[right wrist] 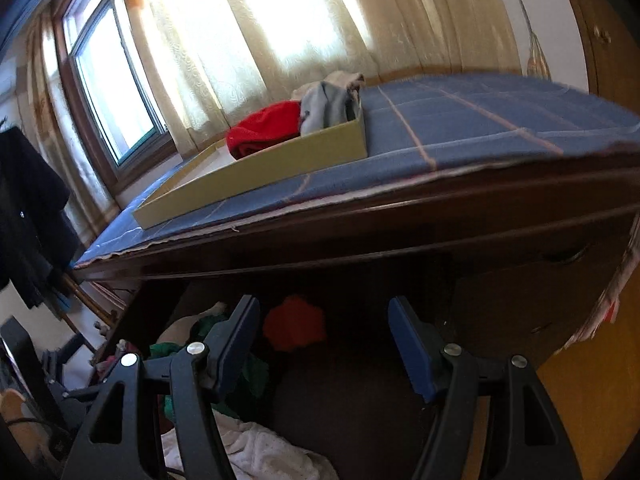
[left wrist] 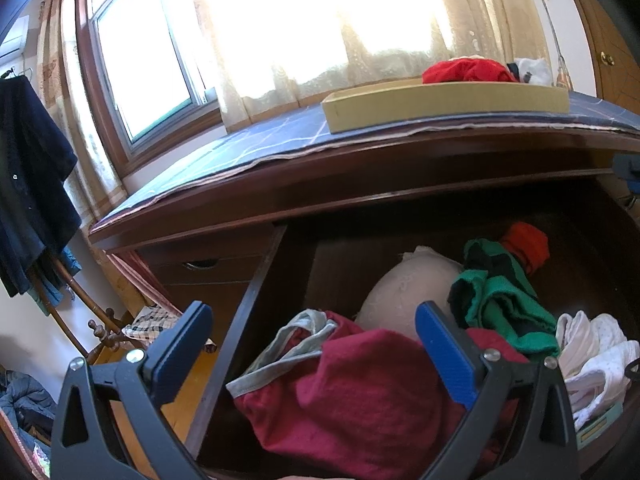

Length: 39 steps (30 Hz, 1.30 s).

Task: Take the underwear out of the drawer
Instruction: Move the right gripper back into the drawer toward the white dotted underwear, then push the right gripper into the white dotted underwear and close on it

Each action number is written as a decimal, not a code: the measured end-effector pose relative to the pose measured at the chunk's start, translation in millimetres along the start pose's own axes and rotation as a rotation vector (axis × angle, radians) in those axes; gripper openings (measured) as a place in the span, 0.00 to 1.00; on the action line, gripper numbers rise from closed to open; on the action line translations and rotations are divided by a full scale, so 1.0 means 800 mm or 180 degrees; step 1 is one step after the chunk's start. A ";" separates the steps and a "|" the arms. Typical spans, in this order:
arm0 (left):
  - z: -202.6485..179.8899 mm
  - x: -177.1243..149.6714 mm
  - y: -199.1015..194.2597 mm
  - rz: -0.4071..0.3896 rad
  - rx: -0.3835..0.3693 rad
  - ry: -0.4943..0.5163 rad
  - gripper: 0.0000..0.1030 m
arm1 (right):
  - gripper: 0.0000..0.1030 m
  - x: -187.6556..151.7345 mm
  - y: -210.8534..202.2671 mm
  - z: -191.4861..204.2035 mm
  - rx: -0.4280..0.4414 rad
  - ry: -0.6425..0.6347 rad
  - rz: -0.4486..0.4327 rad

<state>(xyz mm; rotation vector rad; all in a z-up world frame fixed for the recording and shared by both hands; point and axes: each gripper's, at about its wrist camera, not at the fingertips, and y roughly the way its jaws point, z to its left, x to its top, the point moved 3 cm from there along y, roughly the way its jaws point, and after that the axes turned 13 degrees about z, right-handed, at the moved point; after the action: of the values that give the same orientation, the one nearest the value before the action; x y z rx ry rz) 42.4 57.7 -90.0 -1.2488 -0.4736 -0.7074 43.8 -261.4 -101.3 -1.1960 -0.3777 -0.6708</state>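
Both grippers hang over the open drawer (left wrist: 256,308) under the desk (left wrist: 360,160) front edge

The left gripper (left wrist: 316,344) has its jaws spread above maroon underwear (left wrist: 360,400) at the drawer's front, touching nothing; green (left wrist: 500,304), white (left wrist: 592,356) and orange-red (left wrist: 526,244) garments lie towards the right side; the right gripper (right wrist: 324,344) has its jaws spread and empty over the orange-red piece (right wrist: 296,328); a cardboard tray (left wrist: 440,104) on the desk holds red underwear (left wrist: 464,70).

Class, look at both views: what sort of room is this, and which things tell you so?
Most likely a bedroom at home. An open wooden drawer holds underwear, clothes hang from a rack by the curtained window, and a wardrobe door stands beside it.
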 end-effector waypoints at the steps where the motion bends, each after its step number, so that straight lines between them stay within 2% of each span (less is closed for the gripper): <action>1: 0.000 0.000 0.000 0.0002 0.0003 -0.0003 1.00 | 0.67 0.000 -0.003 -0.002 0.0027 0.0011 -0.0039; 3: 0.000 0.000 -0.002 0.0013 0.0002 -0.0009 1.00 | 0.67 0.000 -0.002 -0.002 0.0079 -0.0004 -0.0023; 12: 0.000 0.007 -0.001 0.0085 -0.0018 0.0027 1.00 | 0.67 -0.003 0.024 0.003 0.0303 -0.0124 0.0442; 18: 0.008 0.010 -0.001 0.0201 -0.0274 0.0056 1.00 | 0.67 -0.016 0.040 0.010 0.0494 -0.0256 0.0889; 22: 0.027 0.024 0.002 0.0250 -0.0263 -0.0052 1.00 | 0.67 -0.037 0.049 0.013 0.0523 -0.0440 0.1224; 24: 0.030 0.030 0.010 0.0262 -0.0164 -0.0024 1.00 | 0.67 -0.043 0.049 0.019 0.0489 -0.0592 0.1325; 26: 0.033 0.037 0.020 0.0264 -0.0028 0.0017 1.00 | 0.67 -0.049 0.054 0.024 0.0571 -0.0674 0.1516; 28: 0.036 0.039 0.026 0.0268 0.0013 0.0031 1.00 | 0.67 -0.055 0.060 0.032 0.0582 -0.0767 0.1658; 34: 0.039 0.043 0.039 0.0349 -0.0084 0.0028 1.00 | 0.67 -0.076 0.081 0.057 0.0671 -0.1172 0.2152; 39: 0.036 0.044 0.044 0.0404 -0.0060 0.0063 1.00 | 0.67 -0.075 0.090 0.050 0.0917 -0.1085 0.2407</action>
<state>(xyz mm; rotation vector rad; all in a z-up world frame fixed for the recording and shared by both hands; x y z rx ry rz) 93.7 82.7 -83.2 -1.2766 -0.3687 -0.6172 48.6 -192.6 -176.0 -1.0660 -0.2613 0.2393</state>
